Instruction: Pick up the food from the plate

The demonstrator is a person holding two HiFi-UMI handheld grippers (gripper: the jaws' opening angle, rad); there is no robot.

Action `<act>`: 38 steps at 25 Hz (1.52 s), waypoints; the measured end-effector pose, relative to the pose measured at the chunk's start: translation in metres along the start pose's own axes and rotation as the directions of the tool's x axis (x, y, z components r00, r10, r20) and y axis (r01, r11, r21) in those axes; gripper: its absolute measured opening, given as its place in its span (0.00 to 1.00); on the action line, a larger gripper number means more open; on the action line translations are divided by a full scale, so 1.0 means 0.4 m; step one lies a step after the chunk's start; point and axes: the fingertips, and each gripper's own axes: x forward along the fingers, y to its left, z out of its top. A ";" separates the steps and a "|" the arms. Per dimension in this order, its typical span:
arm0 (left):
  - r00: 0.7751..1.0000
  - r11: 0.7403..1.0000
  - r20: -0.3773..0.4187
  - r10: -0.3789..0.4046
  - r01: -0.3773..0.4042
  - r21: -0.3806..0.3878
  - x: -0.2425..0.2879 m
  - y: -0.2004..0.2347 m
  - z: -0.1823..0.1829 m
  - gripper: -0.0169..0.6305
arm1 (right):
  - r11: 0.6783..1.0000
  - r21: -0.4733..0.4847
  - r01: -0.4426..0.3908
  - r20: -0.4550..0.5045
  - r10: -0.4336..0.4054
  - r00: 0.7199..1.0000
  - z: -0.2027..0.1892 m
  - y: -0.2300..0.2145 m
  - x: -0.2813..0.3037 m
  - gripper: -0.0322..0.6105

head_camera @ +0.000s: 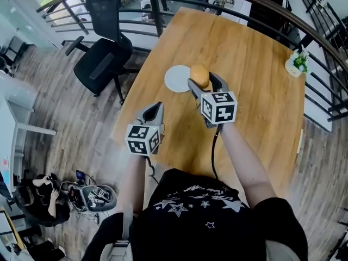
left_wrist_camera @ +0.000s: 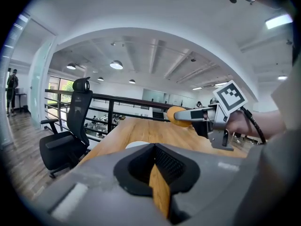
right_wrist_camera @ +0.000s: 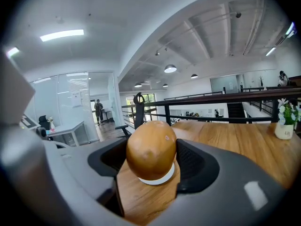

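From overhead, the right gripper [head_camera: 204, 82] has its fingers clamped on the rounded golden-brown piece of food [head_camera: 199, 74], over the right edge of the round white plate [head_camera: 174, 79] on the wooden bench [head_camera: 255, 86]; the left gripper [head_camera: 156, 109] hangs nearer, to the left. The left gripper view shows its own fingers drawn together on nothing, and the food raised clear of the bare plate, far right. In the right gripper view the food stands upright between the fingers, with the plate's rim beneath.

Light-brown wooden surface [head_camera: 255, 80] with the grain running near to far. A white round plate [head_camera: 174, 80] lies flat on it near the left edge, about mid-depth. A small white pot [head_camera: 294, 68] with a green plant stands at the far right corner, well apart from the plate.
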 end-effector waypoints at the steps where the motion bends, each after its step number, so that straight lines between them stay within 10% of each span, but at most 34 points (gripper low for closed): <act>1: 1.000 1.000 0.004 0.002 -0.002 0.003 -0.004 -0.020 0.007 0.03 | 1.000 0.000 -0.002 0.008 0.002 1.000 0.009 -0.008 -0.022 0.56; 38: 0.984 0.986 0.064 0.167 -0.167 -0.003 -0.175 -0.644 -0.126 0.03 | 0.973 -0.026 -0.230 0.013 0.231 0.973 -0.168 -0.177 -0.606 0.56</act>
